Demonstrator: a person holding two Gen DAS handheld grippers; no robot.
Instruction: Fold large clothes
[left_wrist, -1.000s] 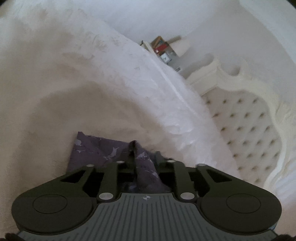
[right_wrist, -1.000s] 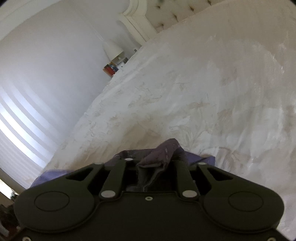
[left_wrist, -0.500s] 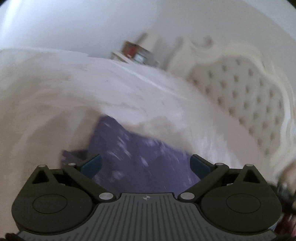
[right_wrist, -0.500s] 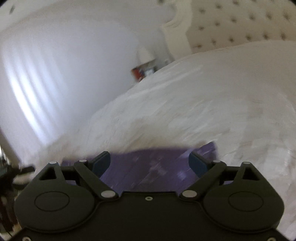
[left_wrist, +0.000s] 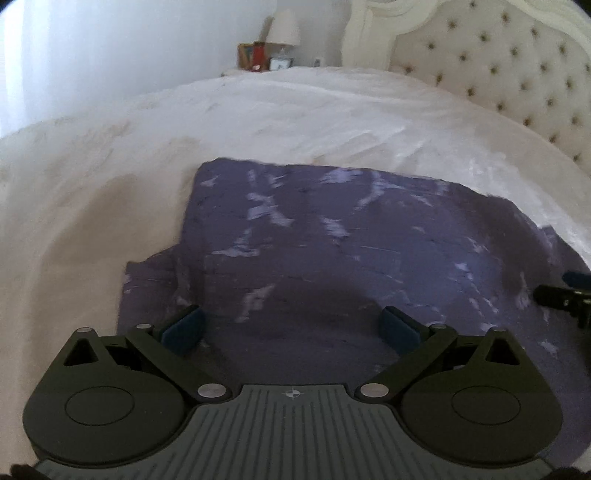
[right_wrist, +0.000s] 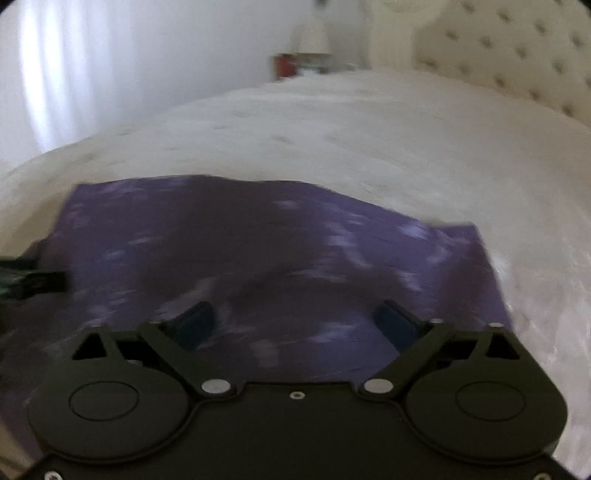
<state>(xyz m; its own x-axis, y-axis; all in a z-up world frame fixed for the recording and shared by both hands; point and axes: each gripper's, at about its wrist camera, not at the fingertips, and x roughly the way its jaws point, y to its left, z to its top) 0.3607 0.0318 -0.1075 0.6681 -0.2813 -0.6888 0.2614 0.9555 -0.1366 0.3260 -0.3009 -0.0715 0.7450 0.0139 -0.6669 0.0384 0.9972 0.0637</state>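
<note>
**Purple cloth lies flat on the big white bed**

We are in a bright bedroom with a wide white bed (left_wrist: 332, 110) and a padded cream headboard (left_wrist: 517, 70). A small lamp with a pale shade (left_wrist: 283, 26) stands far back by the wall.

The dark purple cloth with pale marks (left_wrist: 332, 240) lies spread on the bed, right in front of both claws. It is long from side to side. Our left claw (left_wrist: 291, 326) is wide apart and holds nothing. Our right claw (right_wrist: 295, 321) is wide apart too, with nothing in it, though that view is blurry.

Each claw hangs over the near part of the cloth, the left one nearer the left edge and the right one nearer the right edge. There is lots of bare bed past the far edge. We think the next fold can go that way.
</note>
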